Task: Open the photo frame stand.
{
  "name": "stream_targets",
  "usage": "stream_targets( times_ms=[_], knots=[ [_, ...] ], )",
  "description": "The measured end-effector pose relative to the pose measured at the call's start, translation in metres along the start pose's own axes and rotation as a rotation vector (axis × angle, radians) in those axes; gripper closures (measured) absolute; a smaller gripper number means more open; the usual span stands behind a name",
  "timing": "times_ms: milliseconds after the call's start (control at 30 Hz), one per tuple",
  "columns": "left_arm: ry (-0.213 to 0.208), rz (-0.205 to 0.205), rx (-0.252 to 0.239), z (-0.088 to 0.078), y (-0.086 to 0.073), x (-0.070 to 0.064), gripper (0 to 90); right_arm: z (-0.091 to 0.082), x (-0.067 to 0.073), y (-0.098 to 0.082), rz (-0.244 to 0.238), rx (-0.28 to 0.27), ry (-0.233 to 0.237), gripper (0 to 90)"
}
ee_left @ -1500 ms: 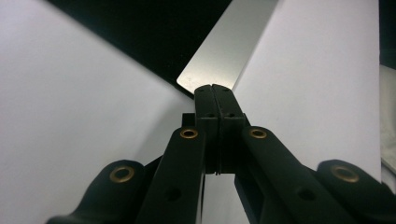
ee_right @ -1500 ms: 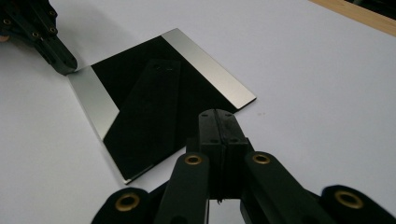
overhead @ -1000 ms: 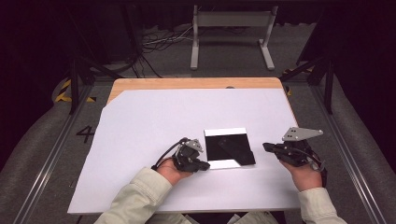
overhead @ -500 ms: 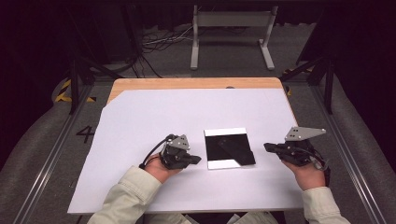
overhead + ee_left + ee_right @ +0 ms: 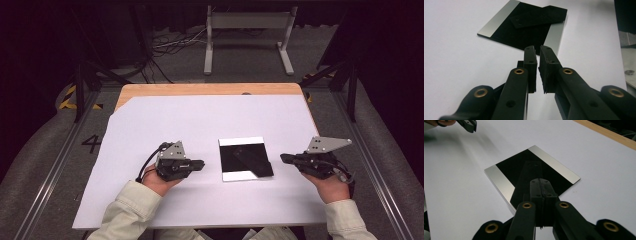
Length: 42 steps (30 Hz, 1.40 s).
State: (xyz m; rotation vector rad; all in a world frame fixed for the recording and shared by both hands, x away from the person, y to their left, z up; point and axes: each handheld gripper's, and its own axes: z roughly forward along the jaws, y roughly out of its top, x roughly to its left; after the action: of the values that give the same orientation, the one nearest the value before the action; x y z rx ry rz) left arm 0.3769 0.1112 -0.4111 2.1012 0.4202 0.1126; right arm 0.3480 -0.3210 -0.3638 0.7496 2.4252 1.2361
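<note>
Beyond your white-covered tabletop [image 5: 210,120] you see a dim room, grey floor [image 5: 240,65], cables [image 5: 170,47] and a metal stand [image 5: 248,37].

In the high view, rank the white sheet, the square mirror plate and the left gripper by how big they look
1. White sheet, far the largest.
2. Mirror plate.
3. Left gripper; its body looks only somewhat smaller than the plate, and it sits slightly nearer the camera, so that gap is unsure.

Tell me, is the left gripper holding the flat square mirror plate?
No, the left gripper has nothing between its slightly parted jaws, and the flat square mirror plate lies apart from it on the white table sheet.
</note>
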Motion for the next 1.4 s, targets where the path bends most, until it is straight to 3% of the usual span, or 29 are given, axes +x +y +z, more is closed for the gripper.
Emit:
stream_targets(
  times_ms=[400,533,900,1067,1400],
  knots=[
    [0.046,-0.016,-0.044,-0.018,-0.009,0.010,80.9,0.001,-0.003,-0.004,0.012,0.009,0.015,87.8],
    [0.091,0.011,-0.046,-0.022,-0.012,0.014,79.0,0.003,-0.003,-0.005,0.007,0.023,0.040,87.1],
    [0.107,-0.024,-0.089,-0.033,-0.020,0.027,73.7,0.007,-0.004,-0.009,0.005,0.058,0.066,85.7],
    [0.133,-0.024,-0.100,-0.035,-0.023,0.030,71.0,0.010,-0.006,-0.011,0.017,0.083,0.078,84.8],
    [0.142,-0.038,-0.106,-0.036,-0.024,0.031,69.3,0.018,-0.008,-0.015,0.042,0.146,0.094,82.7]
  ],
)
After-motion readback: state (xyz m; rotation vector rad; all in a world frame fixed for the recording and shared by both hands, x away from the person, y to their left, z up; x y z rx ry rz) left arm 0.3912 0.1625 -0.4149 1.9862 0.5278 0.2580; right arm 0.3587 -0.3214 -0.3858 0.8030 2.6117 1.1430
